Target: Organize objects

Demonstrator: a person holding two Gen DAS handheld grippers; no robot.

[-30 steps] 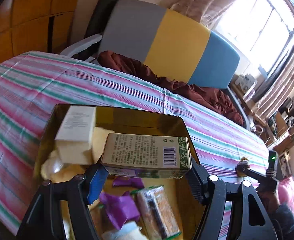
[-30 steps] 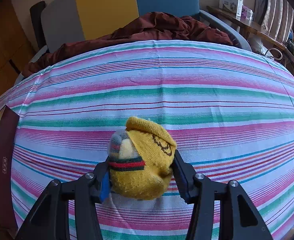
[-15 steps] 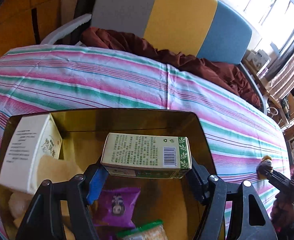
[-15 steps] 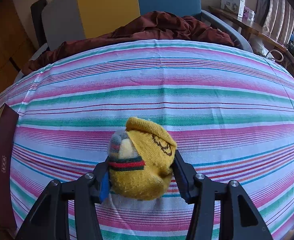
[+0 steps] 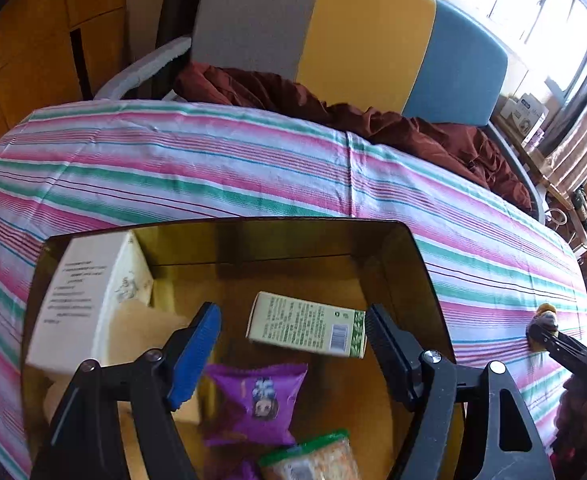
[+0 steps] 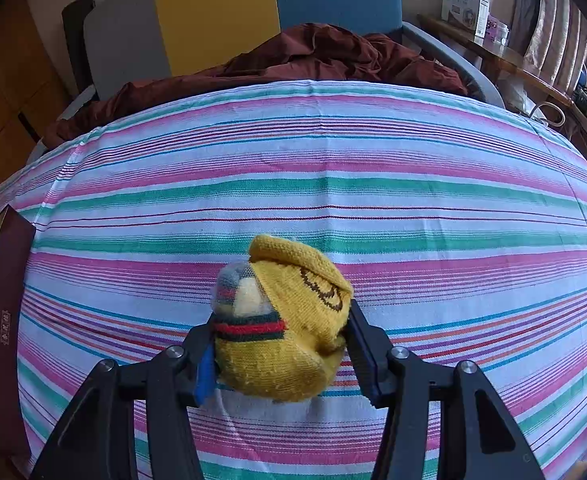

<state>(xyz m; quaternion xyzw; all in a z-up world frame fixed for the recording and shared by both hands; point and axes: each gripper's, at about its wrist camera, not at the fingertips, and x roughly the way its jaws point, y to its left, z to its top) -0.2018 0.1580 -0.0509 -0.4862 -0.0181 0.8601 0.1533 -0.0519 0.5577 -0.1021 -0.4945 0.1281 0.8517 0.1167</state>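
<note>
Jaws of the left hand-held gripper [image 5: 291, 326] have just been opening and now stand apart, clear of the green-and-cream carton [image 5: 307, 324], which lies inside the gold tin [image 5: 409, 256] (beside a purple snack packet [image 5: 255, 400]). The right hand-held gripper [image 6: 281, 342] clamps a rolled yellow sock [image 6: 289, 320] above the striped cloth [image 6: 333, 184].

Pink, green, white and blue stripes across the tablecloth [image 6: 373, 168]. Mustard yellow with red-and-green band on the rolled sock [image 6: 289, 336]. Gold inside the tin [image 5: 397, 256]; at its 6 o'clock, purple snack packet [image 5: 253, 400]; centre, cream-and-green carton [image 5: 305, 324].
</note>
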